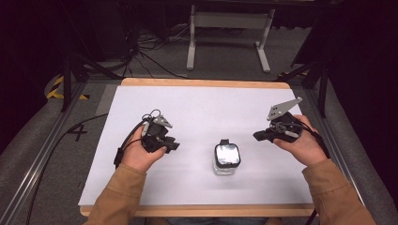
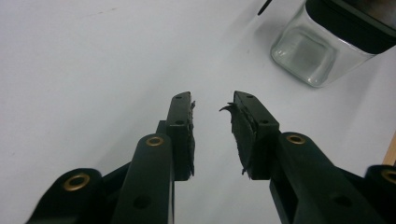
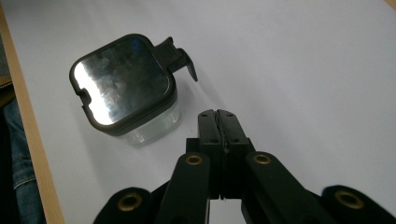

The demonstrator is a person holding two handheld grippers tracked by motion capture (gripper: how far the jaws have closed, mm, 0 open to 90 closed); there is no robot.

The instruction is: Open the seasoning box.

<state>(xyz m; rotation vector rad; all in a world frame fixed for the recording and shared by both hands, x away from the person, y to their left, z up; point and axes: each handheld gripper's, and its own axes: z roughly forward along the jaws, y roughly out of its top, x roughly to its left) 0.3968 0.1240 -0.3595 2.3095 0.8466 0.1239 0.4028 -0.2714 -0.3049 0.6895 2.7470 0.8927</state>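
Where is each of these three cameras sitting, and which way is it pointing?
High view: above the person's side, looking forward and down on the white table; forearms, left tool and right tool show.
Left gripper view: rides the left tool, looking along its parted jaws.
Right gripper view: rides the right tool, jaws together.
All three share the glass jar.

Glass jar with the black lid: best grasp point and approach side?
Judging by its pose, grip the jar across the clear square body below the black lid, on two opposite flat walls, coming in level from the left gripper side, whose jaws are open and empty. It stands upright; avoid the latch tab jutting off one edge.
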